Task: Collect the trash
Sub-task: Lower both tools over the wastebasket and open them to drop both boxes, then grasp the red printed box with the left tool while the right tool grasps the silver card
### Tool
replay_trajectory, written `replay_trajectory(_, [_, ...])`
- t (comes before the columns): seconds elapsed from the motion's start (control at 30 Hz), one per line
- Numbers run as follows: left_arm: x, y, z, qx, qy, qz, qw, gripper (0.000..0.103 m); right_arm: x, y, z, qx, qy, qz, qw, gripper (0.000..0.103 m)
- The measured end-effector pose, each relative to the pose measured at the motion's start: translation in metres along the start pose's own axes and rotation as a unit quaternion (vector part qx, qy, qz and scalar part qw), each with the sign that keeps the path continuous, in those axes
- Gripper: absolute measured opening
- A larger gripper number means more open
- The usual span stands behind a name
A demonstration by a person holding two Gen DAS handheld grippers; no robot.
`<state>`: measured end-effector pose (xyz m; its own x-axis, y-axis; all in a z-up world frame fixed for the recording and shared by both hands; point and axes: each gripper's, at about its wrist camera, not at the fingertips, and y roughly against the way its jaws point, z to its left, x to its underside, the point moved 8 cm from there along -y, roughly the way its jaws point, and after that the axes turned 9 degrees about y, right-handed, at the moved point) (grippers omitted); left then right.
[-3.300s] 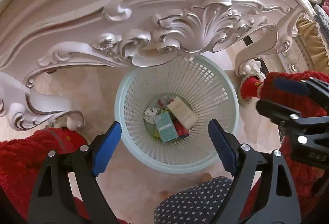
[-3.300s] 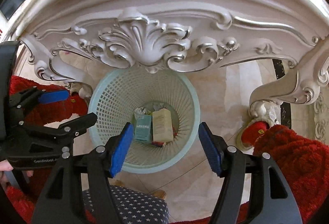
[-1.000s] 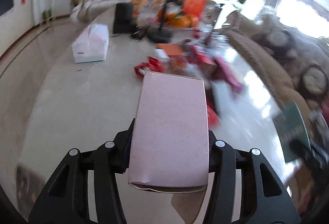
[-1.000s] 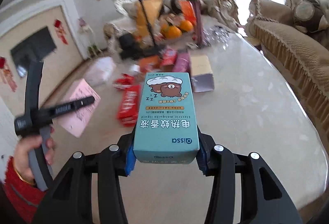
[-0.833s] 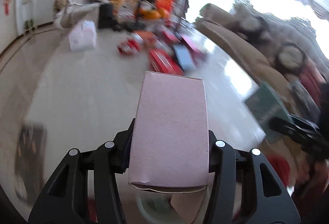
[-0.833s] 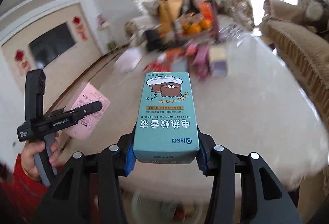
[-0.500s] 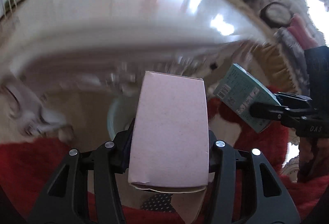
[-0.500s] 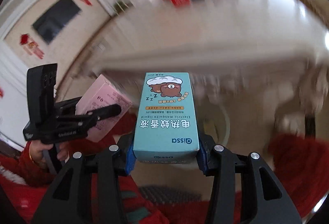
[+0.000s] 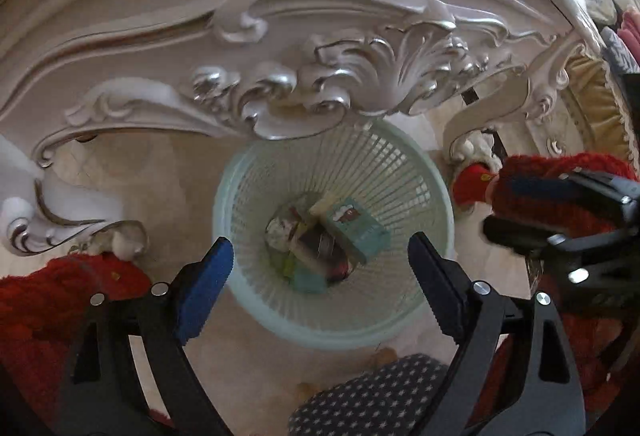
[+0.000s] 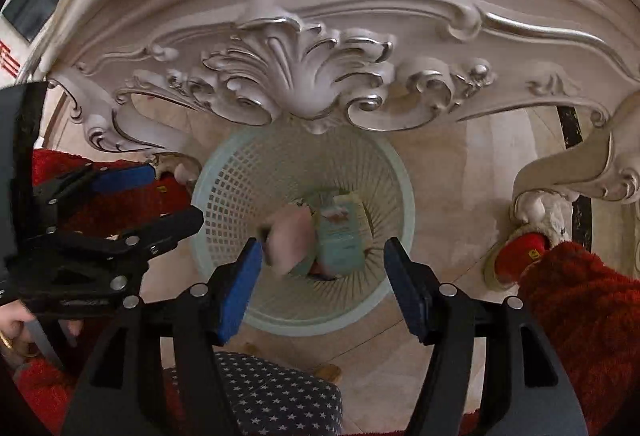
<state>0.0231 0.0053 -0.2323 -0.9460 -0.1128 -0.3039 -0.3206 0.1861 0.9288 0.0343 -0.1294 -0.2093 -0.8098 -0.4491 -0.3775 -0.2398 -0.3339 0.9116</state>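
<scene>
A pale green lattice basket [image 9: 438, 192] stands on the floor under the carved table edge. My left gripper [image 9: 320, 288] hangs above it with its blue pads wide apart, jaws opening, nothing between them. The teal box [image 9: 354, 224] lies inside on other trash. In the right wrist view my right gripper [image 10: 324, 292] is also over the basket [image 10: 402, 196], jaws opening and empty. The pink box [image 10: 290, 240] is a blur dropping into it beside the teal box [image 10: 340, 236]. Each gripper shows in the other's view: the left gripper [image 10: 148, 198] and the right gripper [image 9: 528, 210].
The white carved table apron [image 9: 320, 76] overhangs the basket's far rim, with curled legs [image 10: 560, 172] on both sides. Red fuzzy sleeves [image 10: 580, 296] flank the basket. Star-patterned dark fabric [image 9: 372, 396] sits just below the near rim on the tiled floor.
Both grippers swung down from the tabletop to the basket under its edge. Each let go of its box; the teal box lies in the basket and the pink one is falling in.
</scene>
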Motion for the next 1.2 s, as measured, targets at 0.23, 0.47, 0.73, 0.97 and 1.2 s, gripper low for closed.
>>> replay_trajectory(0.23, [-0.029,0.098,-0.013,0.042,-0.006,-0.046,0.9980,0.087,-0.014,0.087,-0.011,0.018,0.029,-0.079,0.996,0.060])
replay_trajectory(0.47, [-0.183,0.150,-0.025,-0.011,0.046,-0.213,0.9759,0.087,-0.121,0.187,-0.063,0.087,-0.022,-0.258,0.962,0.060])
replay_trajectory(0.73, [-0.306,0.100,-0.042,-0.059,0.062,-0.225,0.9705,0.087,-0.281,0.166,-0.075,0.057,-0.029,-0.266,0.962,0.060])
replay_trajectory(0.97, [-0.327,0.076,-0.028,-0.050,0.071,-0.202,0.9755,0.087,-0.350,0.104,-0.072,0.044,-0.003,-0.176,0.983,0.060])
replay_trajectory(1.2, [-0.333,0.063,-0.033,-0.044,0.061,-0.188,0.9793,0.087,-0.365,0.068,-0.079,0.070,0.006,-0.134,0.989,0.060])
